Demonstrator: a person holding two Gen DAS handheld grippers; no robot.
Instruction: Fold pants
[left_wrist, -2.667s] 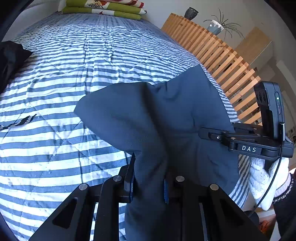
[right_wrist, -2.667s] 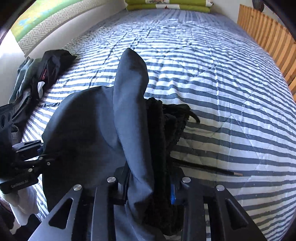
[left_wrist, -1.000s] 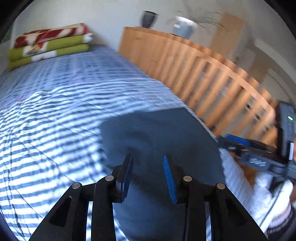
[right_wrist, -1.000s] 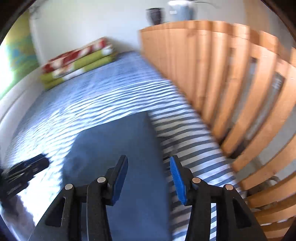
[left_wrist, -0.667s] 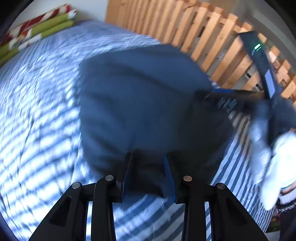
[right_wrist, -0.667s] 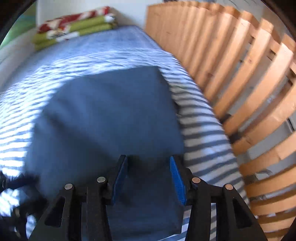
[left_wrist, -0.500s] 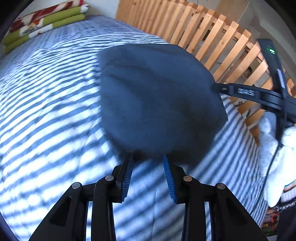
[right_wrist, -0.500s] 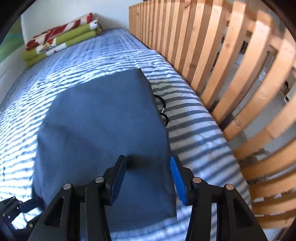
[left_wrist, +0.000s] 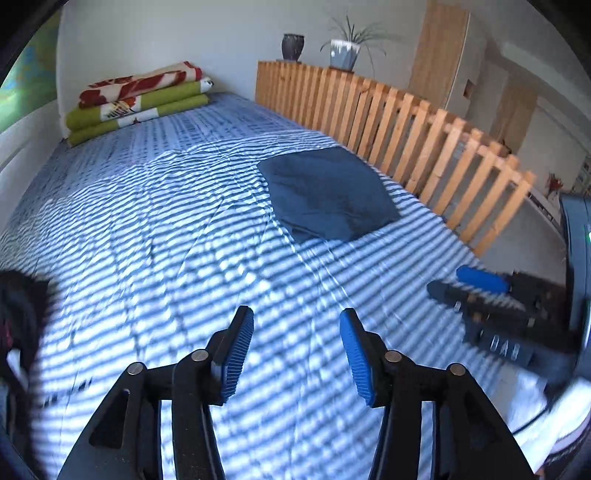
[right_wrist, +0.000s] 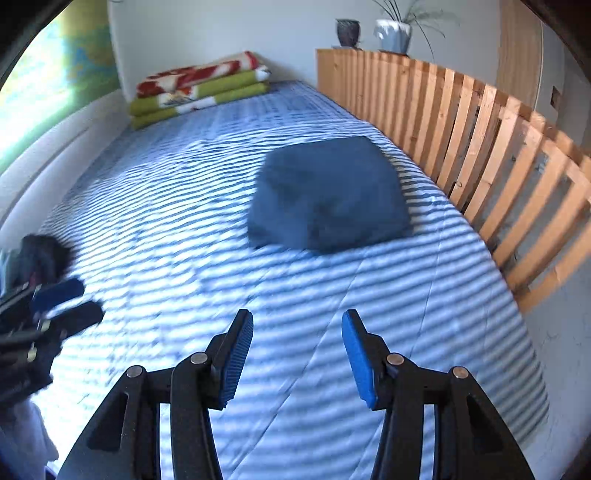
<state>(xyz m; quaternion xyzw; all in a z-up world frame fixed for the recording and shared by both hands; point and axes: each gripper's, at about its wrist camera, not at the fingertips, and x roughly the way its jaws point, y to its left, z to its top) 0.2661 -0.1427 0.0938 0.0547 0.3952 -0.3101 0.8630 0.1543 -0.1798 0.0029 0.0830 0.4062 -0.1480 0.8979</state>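
Observation:
The dark blue pants (left_wrist: 328, 194) (right_wrist: 330, 195) lie folded in a flat square on the striped bedspread (left_wrist: 166, 240) (right_wrist: 177, 229), close to the wooden slat rail. My left gripper (left_wrist: 297, 350) hangs well back from them over bare bedspread, its jaws opening with nothing between them. My right gripper (right_wrist: 297, 354) is also back from the pants, open and empty. Each gripper shows at the edge of the other's view: the right one (left_wrist: 480, 291), the left one (right_wrist: 62, 306).
A wooden slat rail (left_wrist: 424, 147) (right_wrist: 498, 155) runs along the bed's right side. Folded blankets (left_wrist: 136, 103) (right_wrist: 199, 88) are stacked at the head. Dark clothes (left_wrist: 18, 314) (right_wrist: 40, 258) lie at the left. A vase and a plant (left_wrist: 343, 48) stand behind the rail.
Both grippers have let go of the pants and pulled back from them; the folded pants now lie farther off by the rail. The left jaws stand wider than before.

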